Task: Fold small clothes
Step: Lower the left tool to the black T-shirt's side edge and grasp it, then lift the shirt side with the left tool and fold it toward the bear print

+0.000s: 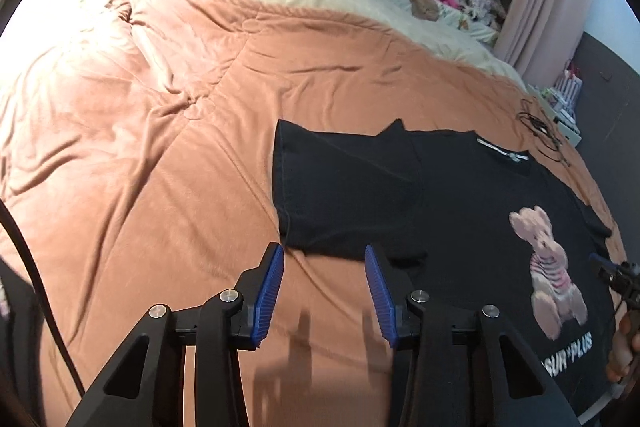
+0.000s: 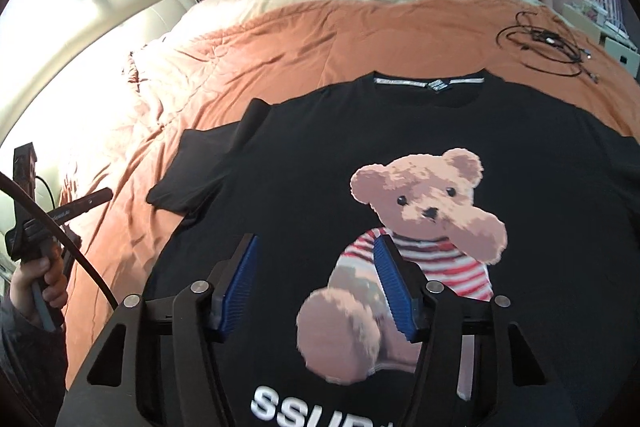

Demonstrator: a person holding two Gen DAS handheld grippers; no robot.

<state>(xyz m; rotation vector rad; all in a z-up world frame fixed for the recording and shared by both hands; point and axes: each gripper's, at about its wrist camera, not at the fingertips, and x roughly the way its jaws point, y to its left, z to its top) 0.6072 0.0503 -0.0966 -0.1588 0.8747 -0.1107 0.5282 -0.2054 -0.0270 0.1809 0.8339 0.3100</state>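
In the left wrist view, our left gripper (image 1: 324, 291) hangs with its blue ribbed pads parted and empty above the rumpled salmon-pink quilt (image 1: 160, 147), low in the frame. The black cotton T-shirt with a teddy-bear print (image 1: 440, 195) lies flat at centre right, its sleeve just beyond the pads. We judge a pinch here could catch quilt with sleeve.

In the right wrist view, our right gripper (image 2: 316, 283) is also unclenched and holds nothing, low over the bear print at centre. Closing there would bunch the chest instead of an edge. The tangled black cable (image 2: 548, 47) at upper right lies clear of the shirt.

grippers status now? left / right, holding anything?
Left gripper: open, holding nothing, beside the T-shirt sleeve.
Right gripper: open, empty, above the shirt.
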